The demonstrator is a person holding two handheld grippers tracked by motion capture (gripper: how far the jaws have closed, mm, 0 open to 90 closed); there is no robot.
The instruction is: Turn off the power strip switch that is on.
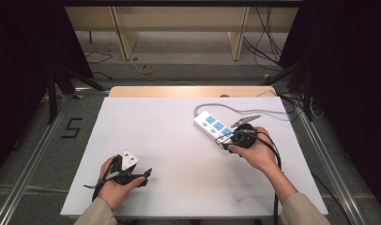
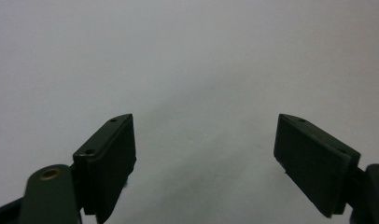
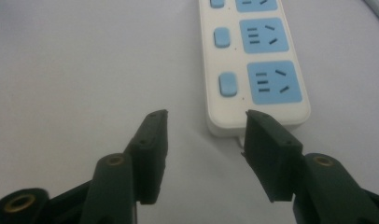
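Right gripper (image 3: 204,135) gapes empty at the power strip (image 3: 253,60)'s near end; left gripper (image 2: 204,158) open, empty, well apart from it.

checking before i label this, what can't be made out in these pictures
- Power strip: far end cut off by the top edge, right gripper view.
- Its near end in the high view: covered by the right gripper.
- Switch positions: too small.
- Left gripper: jaws open over bare table.

A white table (image 1: 146,140) stands on grey floor (image 1: 179,70); wooden furniture legs (image 1: 124,37) and cables (image 1: 268,37) behind, dark sides.
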